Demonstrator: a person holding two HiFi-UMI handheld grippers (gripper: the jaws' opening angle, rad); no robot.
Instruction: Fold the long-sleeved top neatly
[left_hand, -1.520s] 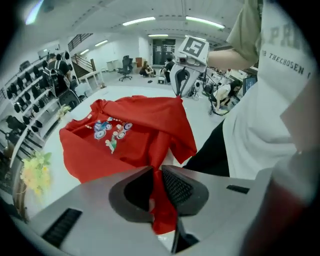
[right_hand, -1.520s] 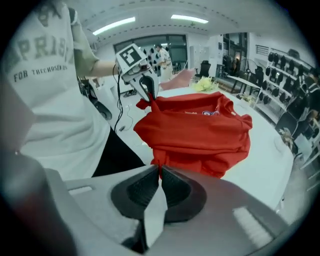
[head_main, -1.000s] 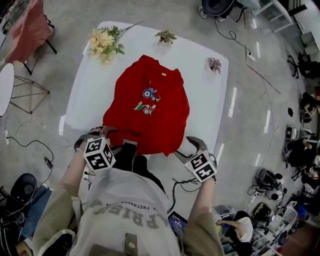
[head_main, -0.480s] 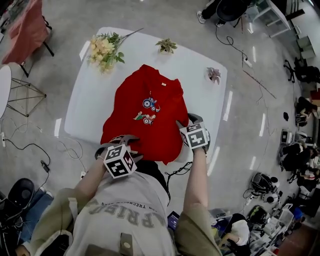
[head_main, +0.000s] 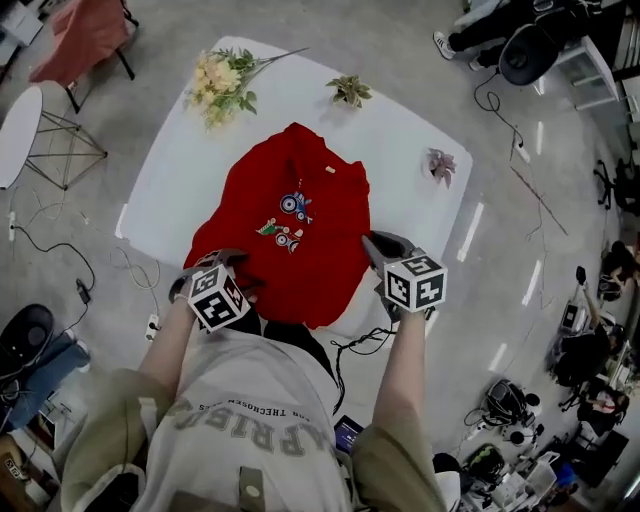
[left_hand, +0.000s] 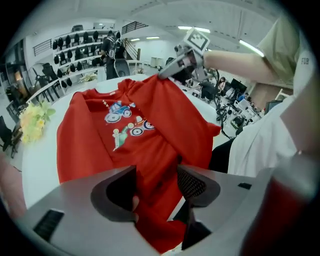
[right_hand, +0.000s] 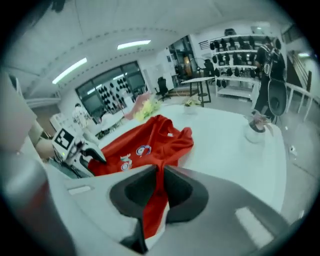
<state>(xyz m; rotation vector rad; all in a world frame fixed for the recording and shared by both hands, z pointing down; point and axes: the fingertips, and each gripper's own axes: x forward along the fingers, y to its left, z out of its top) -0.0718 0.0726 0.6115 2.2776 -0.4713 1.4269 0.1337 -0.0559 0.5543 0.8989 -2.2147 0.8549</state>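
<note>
Change, left side: the left gripper has come down onto the near-left corner of the top, by the near edge of the bench.
Change, right side: the right gripper has gone from the near edge up along the right border of the top, and its fingers have just been closing.
Meaning: I judge that the right side is now caught, so a fold toward the middle can begin; the left side is not yet gripped.
Left fingers: moderately wide; red cloth lies between them, but they do not press it.
Top: spread in the bench's middle, collar toward the far edge.
Right fingers: nearly together, pinching a thin ridge of the red cloth.
</note>
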